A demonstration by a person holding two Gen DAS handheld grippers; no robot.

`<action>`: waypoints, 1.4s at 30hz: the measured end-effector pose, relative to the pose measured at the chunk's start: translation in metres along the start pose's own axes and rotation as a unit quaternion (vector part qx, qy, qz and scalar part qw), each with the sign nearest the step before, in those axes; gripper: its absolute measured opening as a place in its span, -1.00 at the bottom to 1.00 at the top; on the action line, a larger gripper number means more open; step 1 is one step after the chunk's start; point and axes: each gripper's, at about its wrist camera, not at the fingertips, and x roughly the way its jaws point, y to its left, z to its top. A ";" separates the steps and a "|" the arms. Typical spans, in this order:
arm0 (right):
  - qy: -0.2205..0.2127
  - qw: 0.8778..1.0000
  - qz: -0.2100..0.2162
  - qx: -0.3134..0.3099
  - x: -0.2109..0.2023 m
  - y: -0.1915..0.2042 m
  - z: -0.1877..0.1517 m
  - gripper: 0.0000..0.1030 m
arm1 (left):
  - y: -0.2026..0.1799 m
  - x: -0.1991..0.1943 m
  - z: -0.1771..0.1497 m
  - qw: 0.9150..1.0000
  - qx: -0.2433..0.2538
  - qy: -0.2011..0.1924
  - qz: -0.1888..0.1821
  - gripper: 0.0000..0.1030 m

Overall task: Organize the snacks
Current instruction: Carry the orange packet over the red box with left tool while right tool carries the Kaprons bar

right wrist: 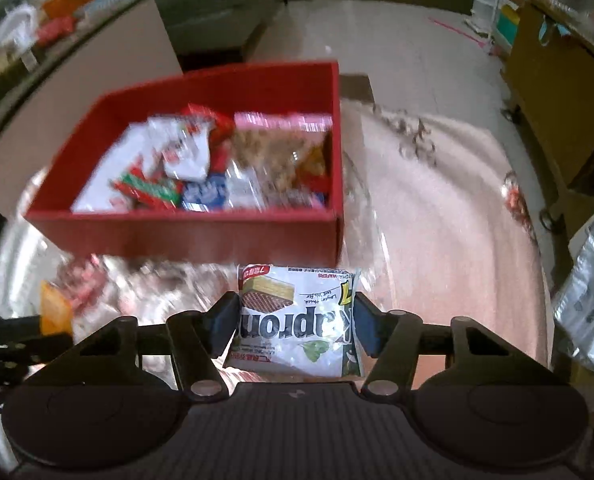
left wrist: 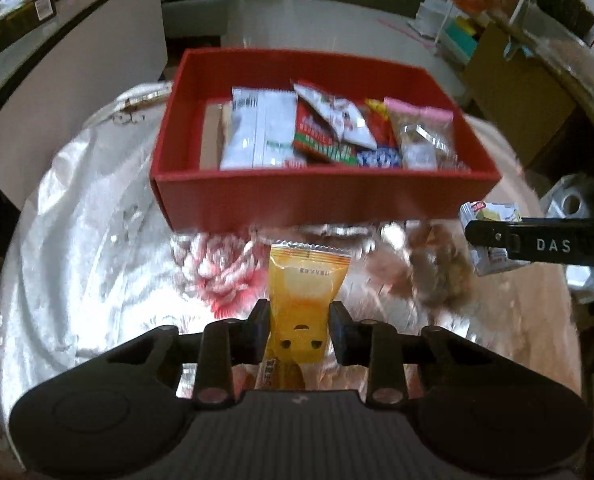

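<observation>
From the left wrist, the left gripper (left wrist: 299, 322) clamps a yellow snack packet (left wrist: 303, 292) above the floral tablecloth (left wrist: 97, 240), just short of the red box (left wrist: 325, 200), which is filled with wrapped snacks. The right gripper (left wrist: 481, 234) enters from the right, carrying its packet.

From the right wrist, the right gripper (right wrist: 295, 320) pinches a white wafer packet (right wrist: 297, 320) before the same red box (right wrist: 185, 236); the left gripper (right wrist: 37, 330) shows at the left edge with its yellow snack packet (right wrist: 55, 314).
</observation>
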 end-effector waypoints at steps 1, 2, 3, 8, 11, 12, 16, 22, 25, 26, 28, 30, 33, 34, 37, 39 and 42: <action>-0.005 1.000 0.004 0.000 -0.003 0.001 0.002 0.30 | 0.000 -0.002 0.002 1.000 -0.001 -0.004 -0.002 -0.50; -0.011 1.000 0.010 0.000 -0.006 0.003 0.004 0.30 | 0.001 -0.004 0.004 1.000 -0.003 -0.008 -0.003 -0.50; -0.015 1.000 0.013 -0.002 -0.009 0.005 0.005 0.30 | 0.002 -0.006 0.006 1.000 -0.005 -0.013 -0.004 -0.50; -0.032 0.999 0.028 -0.010 -0.020 0.013 0.010 0.30 | 0.006 -0.010 0.012 1.000 -0.015 -0.025 -0.006 -0.51; -0.044 0.998 0.032 -0.008 -0.025 0.015 0.014 0.30 | 0.007 -0.014 0.017 0.999 -0.017 -0.037 -0.008 -0.52; -0.048 0.998 0.035 -0.008 -0.027 0.016 0.015 0.30 | 0.007 -0.017 0.018 0.999 -0.020 -0.043 -0.009 -0.52; -0.063 0.997 0.042 -0.007 -0.034 0.019 0.020 0.30 | 0.009 -0.028 0.027 0.997 -0.027 -0.069 -0.015 -0.52; -0.080 0.996 0.050 -0.006 -0.041 0.022 0.027 0.30 | 0.010 -0.036 0.042 0.995 -0.034 -0.094 -0.020 -0.52; -0.089 0.995 0.052 -0.006 -0.044 0.023 0.031 0.30 | 0.006 -0.038 0.048 0.994 -0.031 -0.104 -0.018 -0.52; -0.091 0.994 0.053 -0.006 -0.045 0.023 0.031 0.30 | 0.005 -0.038 0.051 0.994 -0.030 -0.108 -0.016 -0.52; -0.094 0.994 0.054 -0.004 -0.046 0.024 0.033 0.30 | 0.004 -0.039 0.055 0.993 -0.029 -0.115 -0.013 -0.52; -0.097 0.994 0.053 -0.005 -0.047 0.024 0.035 0.30 | 0.003 -0.039 0.059 0.992 -0.030 -0.120 -0.012 -0.52; -0.101 0.993 0.054 -0.004 -0.047 0.025 0.038 0.30 | 0.002 -0.039 0.064 0.992 -0.028 -0.126 -0.008 -0.52; -0.103 0.993 0.054 -0.004 -0.047 0.026 0.039 0.30 | 0.001 -0.039 0.065 0.991 -0.028 -0.128 -0.007 -0.52; -0.106 0.993 0.056 -0.002 -0.047 0.026 0.043 0.30 | -0.001 -0.039 0.069 0.991 -0.025 -0.133 -0.005 -0.52; -0.108 0.993 0.056 -0.002 -0.047 0.027 0.045 0.30 | -0.002 -0.038 0.072 0.990 -0.023 -0.136 0.000 -0.52; -0.112 0.992 0.059 -0.001 -0.048 0.029 0.049 0.30 | -0.001 -0.037 0.076 0.990 -0.026 -0.138 0.000 -0.52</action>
